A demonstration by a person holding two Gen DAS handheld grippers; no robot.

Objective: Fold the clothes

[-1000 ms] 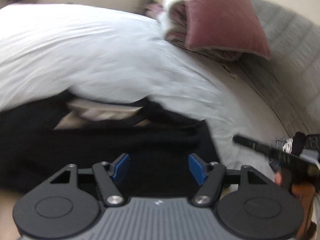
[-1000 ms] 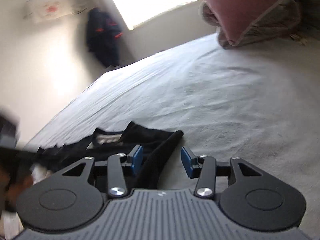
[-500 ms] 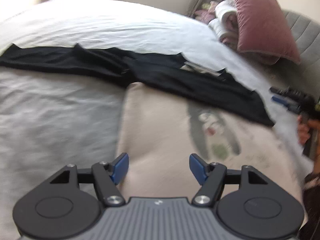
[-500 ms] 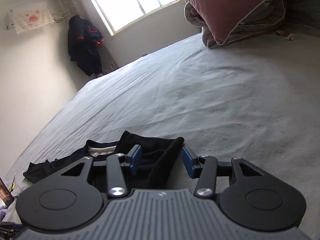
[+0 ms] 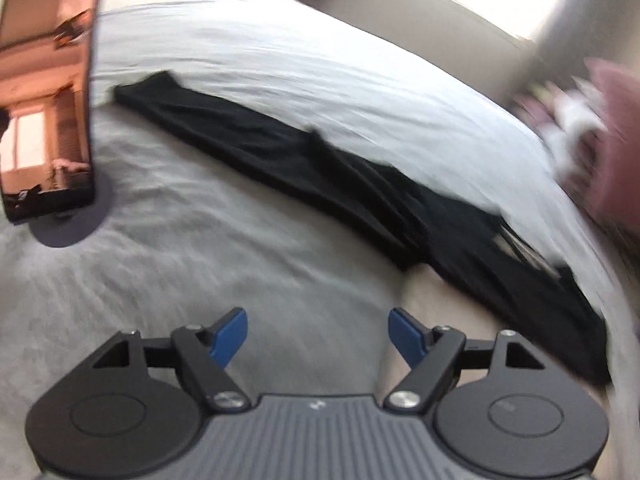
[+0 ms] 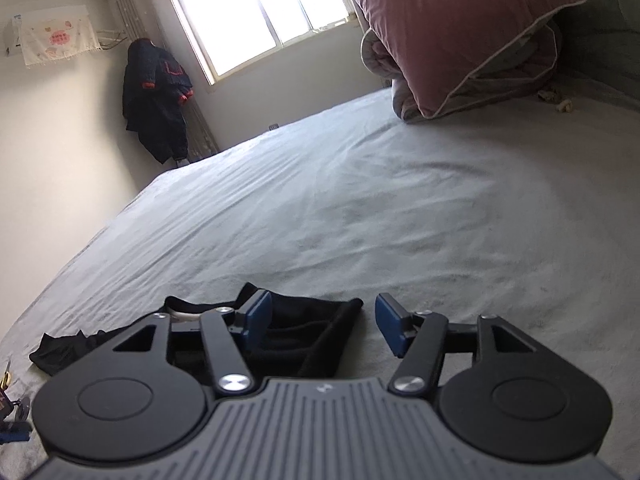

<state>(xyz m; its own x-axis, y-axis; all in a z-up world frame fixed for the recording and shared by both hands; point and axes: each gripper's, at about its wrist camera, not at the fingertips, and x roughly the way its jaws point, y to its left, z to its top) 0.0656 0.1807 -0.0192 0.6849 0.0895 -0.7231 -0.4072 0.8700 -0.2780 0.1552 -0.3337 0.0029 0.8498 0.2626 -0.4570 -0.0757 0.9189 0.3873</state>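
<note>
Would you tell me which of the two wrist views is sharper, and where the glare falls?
Left wrist view: smeared with motion blur, the black garment and phone soft-edged. Right wrist view: sharp, but the window is blown out white, and the fisheye bends the bed.

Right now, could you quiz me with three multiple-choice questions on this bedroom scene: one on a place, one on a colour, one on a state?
1. Where does the black garment lie?
A) on the bed
B) on the floor
C) on a chair

2. What colour is the big pillow?
A) green
B) dusty pink
C) yellow

3. What does the left gripper hold?
A) the garment
B) a phone
C) nothing

Answers: 1 A, it is spread across the bedsheet. 2 B, it shows pink by the window. 3 C, its jaws are opening, with only sheet between them.
</note>
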